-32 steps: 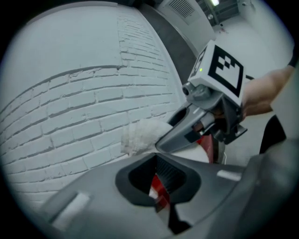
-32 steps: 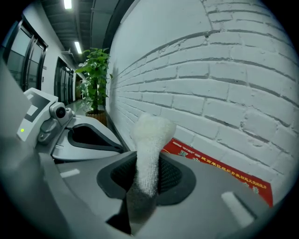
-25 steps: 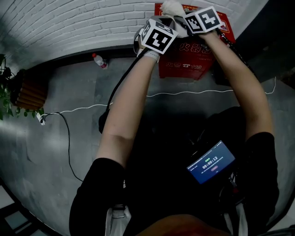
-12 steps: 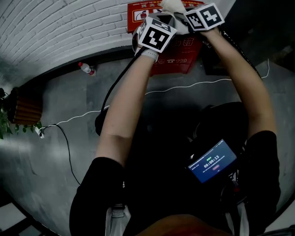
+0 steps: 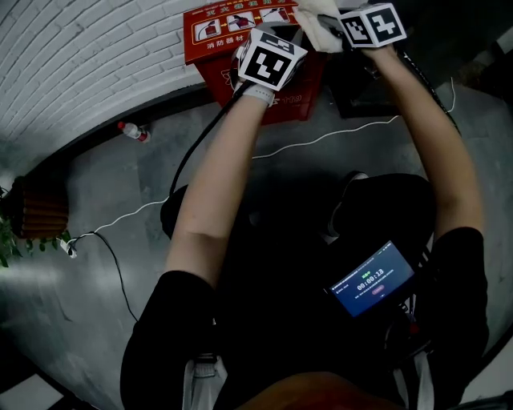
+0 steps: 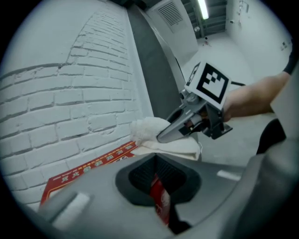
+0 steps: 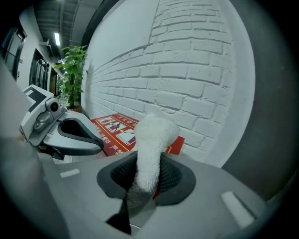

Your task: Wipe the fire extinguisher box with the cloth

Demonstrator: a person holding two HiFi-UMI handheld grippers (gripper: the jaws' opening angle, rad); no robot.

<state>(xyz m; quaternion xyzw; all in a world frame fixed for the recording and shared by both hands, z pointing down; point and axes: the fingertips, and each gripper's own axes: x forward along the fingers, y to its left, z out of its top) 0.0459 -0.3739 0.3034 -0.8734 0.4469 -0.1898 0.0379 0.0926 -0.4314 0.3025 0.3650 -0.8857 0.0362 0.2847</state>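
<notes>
Head view: cloth [image 5: 314,22] over red box [image 5: 215,28]

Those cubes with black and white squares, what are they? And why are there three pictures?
The cubes are parts of two grippers, one in each of a person's hands. The head view looks down from a camera on the person's head, over both arms. The other two pictures come from a camera on each gripper, looking along its jaws. The right gripper pinches a white cloth above a red fire extinguisher box, which stands on the grey floor by a white brick wall. The left gripper holds nothing; the red box shows through the gap between its jaws.
</notes>
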